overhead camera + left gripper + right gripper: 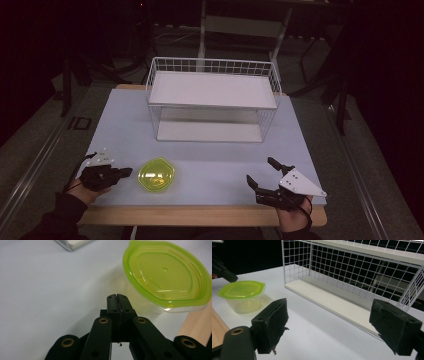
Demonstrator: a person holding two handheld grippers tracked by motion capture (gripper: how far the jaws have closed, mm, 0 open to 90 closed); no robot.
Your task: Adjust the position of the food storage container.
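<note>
beside the closed left hand-held gripper [127, 171] sits a lidded green-topped tub [156, 175].

Both grippers matte black, linkage-style. Left gripper [126, 172]: brass-ringed pivot holes on the arms, small screw holes in the jaw blocks, grey triangular plate with white dots at 12 o'clock. Right gripper [260, 172]: thick black foam-like pads [273, 323], frayed at the edges, same brass pivot, larger grey plate, black cable trailing at 6 o'clock. Dark sleeves.
</note>
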